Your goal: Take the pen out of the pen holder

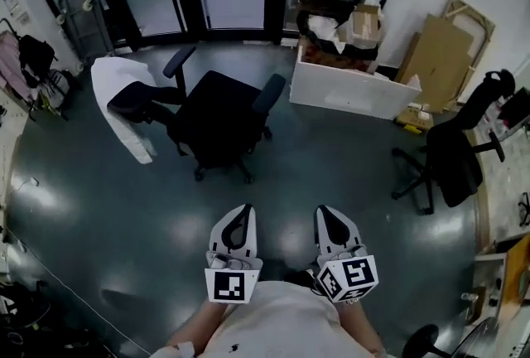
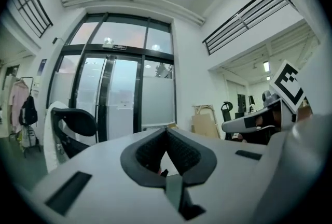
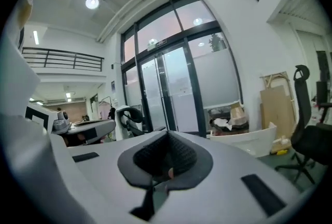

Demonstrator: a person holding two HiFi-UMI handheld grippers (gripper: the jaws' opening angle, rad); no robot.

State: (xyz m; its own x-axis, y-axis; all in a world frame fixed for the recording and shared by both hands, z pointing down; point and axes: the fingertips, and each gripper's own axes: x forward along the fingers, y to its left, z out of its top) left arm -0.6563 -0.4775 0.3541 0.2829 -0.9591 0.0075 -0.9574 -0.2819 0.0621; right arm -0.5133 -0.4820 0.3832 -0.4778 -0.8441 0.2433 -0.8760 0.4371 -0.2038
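Both grippers are held close against the person's chest. The left gripper (image 1: 244, 212) and right gripper (image 1: 325, 213) have their jaws shut with nothing between them. No view shows the pen or pen holder. Across the floor, a white bin (image 1: 348, 91) holds brownish clutter that is hard to make out.

I have open floor (image 1: 331, 182) ahead of my left gripper (image 1: 243, 210) and right gripper (image 1: 326, 211); farther off, a black office chair (image 1: 217, 120) stands left, a white bin (image 1: 348, 91) and second chair (image 1: 451, 157) right.
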